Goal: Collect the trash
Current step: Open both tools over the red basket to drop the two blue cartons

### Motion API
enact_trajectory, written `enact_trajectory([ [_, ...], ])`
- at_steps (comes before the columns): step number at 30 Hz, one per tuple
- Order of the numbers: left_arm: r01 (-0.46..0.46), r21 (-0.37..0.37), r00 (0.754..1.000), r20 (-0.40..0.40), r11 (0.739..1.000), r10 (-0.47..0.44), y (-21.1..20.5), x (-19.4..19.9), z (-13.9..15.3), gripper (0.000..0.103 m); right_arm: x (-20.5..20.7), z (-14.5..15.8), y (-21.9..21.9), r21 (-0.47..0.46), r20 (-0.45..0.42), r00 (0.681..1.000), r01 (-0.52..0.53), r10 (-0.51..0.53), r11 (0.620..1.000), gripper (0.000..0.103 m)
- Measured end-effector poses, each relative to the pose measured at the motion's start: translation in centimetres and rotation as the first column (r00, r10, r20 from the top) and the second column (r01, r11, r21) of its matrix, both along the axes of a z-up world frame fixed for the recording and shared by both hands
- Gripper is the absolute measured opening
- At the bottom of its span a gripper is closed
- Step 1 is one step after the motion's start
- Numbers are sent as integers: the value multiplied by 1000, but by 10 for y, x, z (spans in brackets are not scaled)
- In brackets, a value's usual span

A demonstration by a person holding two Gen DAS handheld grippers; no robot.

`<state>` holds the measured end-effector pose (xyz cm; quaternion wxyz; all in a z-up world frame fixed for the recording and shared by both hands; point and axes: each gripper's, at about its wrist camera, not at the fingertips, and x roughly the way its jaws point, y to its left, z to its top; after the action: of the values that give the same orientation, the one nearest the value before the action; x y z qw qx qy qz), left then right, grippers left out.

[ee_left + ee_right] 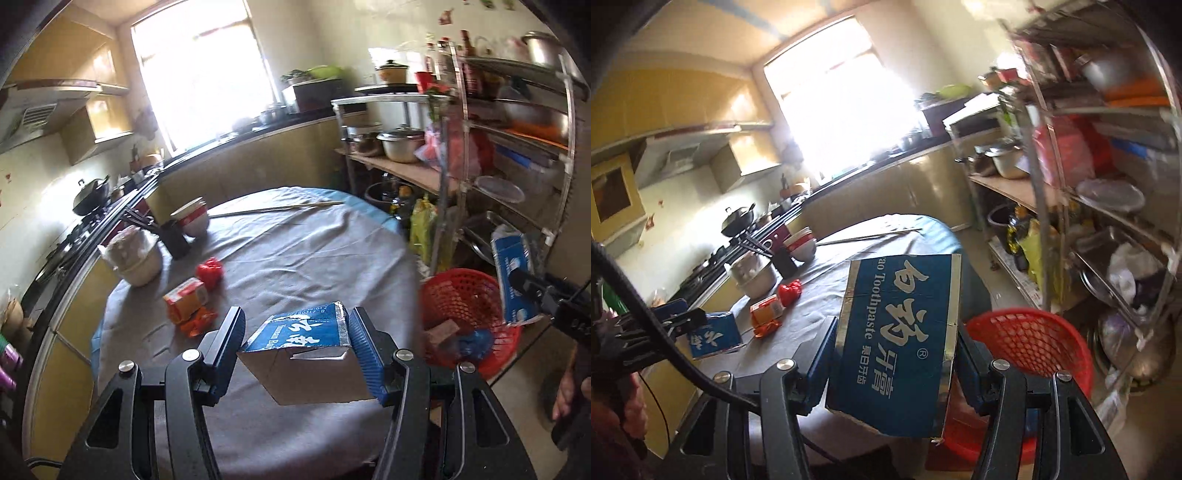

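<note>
Blue cardboard fills both our views: each gripper has its fingers closed on a piece of a torn toothpaste box. Our left gripper (295, 354) pinches the shorter piece (306, 354) from both sides, above the near edge of the table (295, 240). That piece is blue with white characters on top, has a silver strip along one edge, and shows plain brown card with a ragged tear on the face turned toward us. Our right gripper (895, 354) clamps the longer piece (897, 339), a blue panel with large white characters, the word "Toothpaste" and silver borders. It is held just beside and above the red basket (1034, 343), which stands on the floor next to the table.

In the left view the basket (465, 295) already holds a brown scrap and something blue, too small to name. Still on the grey tablecloth lie an orange carton (186, 295), an orange wrapper (197, 321) touching it, and a crumpled red item (209, 272) just behind.

Our right gripper's fingers hide the lower end of the longer piece, and the shelves at the right are blurred in that view.
</note>
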<state>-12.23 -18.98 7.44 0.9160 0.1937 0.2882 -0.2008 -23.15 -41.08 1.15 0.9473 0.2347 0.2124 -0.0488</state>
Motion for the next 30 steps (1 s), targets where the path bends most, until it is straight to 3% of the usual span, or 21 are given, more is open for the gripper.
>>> enact_trajectory([
  [7, 30, 22, 998, -57, 999, -29, -40, -20, -11, 60, -29, -20, -38, 78, -10, 1000, 8, -7, 997, 62],
  [20, 69, 80, 998, -9, 994, -69, -75, -60, -6, 60, -60, -32, -56, 132, 27, 1000, -15, 12, 991, 62],
  [25, 125, 54, 992, -29, 991, -123, -91, -58, -8, 60, -63, -35, -60, 136, 23, 1000, -12, 9, 991, 62],
  [30, 253, -41, 961, -103, 967, -256, -121, -39, -22, 60, -64, -48, -81, 185, -3, 1000, 23, -23, 982, 63],
])
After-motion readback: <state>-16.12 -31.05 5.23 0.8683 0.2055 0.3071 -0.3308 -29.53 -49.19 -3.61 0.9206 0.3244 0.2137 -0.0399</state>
